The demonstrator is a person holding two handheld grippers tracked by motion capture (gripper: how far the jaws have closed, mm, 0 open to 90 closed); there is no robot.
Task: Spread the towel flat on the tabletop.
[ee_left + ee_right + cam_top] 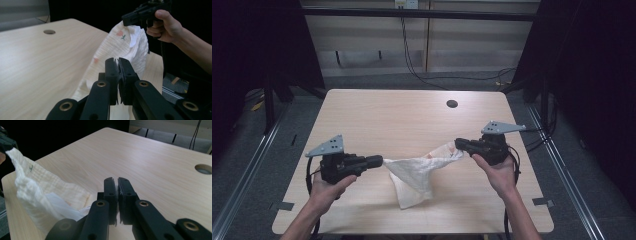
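A white cloth (417,172), lightly crinkled and printed with small flowers, is held stretched above the near middle of a pale wooden bench (377,112). Its upper edge is pulled between two corners, while the rest sags in a loose point whose tip rests on the bench nearer the person. The left corner is pinched in the left hand-held gripper (379,161), whose jaws are closed tight on a thin edge of fabric, as is seen close up in the left gripper view (118,62). The right corner is clamped the same way in the right hand-held gripper (458,144), its jaws nearly together with a sliver of white between them (117,182). Each tool is carried in one of the person's hands, coming in from the near edge. A round cable hole (452,104) lies at the far right of the bench.

The step in hand is judged to be the lifting and spreading of the cloth. Next, an even pull apart would be called for, then a flat laying down or a fold.
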